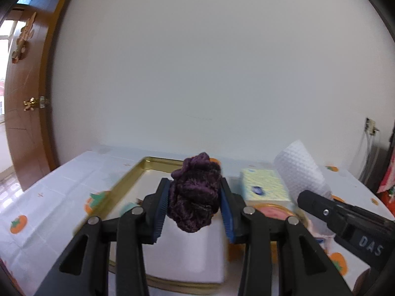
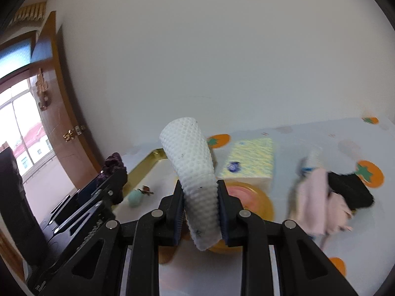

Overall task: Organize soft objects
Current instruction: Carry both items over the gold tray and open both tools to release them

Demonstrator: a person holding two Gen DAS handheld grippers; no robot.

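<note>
My left gripper (image 1: 195, 204) is shut on a dark purple velvet scrunchie (image 1: 195, 192) and holds it above a gold-rimmed tray (image 1: 138, 170). My right gripper (image 2: 200, 212) is shut on a white waffle-textured cloth (image 2: 192, 167) that stands up between the pads; the cloth also shows in the left wrist view (image 1: 298, 170). A pile of pink and black soft items (image 2: 330, 197) lies on the table to the right. The left gripper with the scrunchie (image 2: 113, 165) shows at the left of the right wrist view.
A yellow-patterned tissue pack (image 2: 249, 162) and an orange dish with a pink centre (image 2: 249, 194) sit beyond the right gripper. A small mint ball (image 2: 134, 197) lies in the tray. The tablecloth (image 1: 49, 197) has orange fruit prints. A wooden door (image 1: 27, 98) stands left.
</note>
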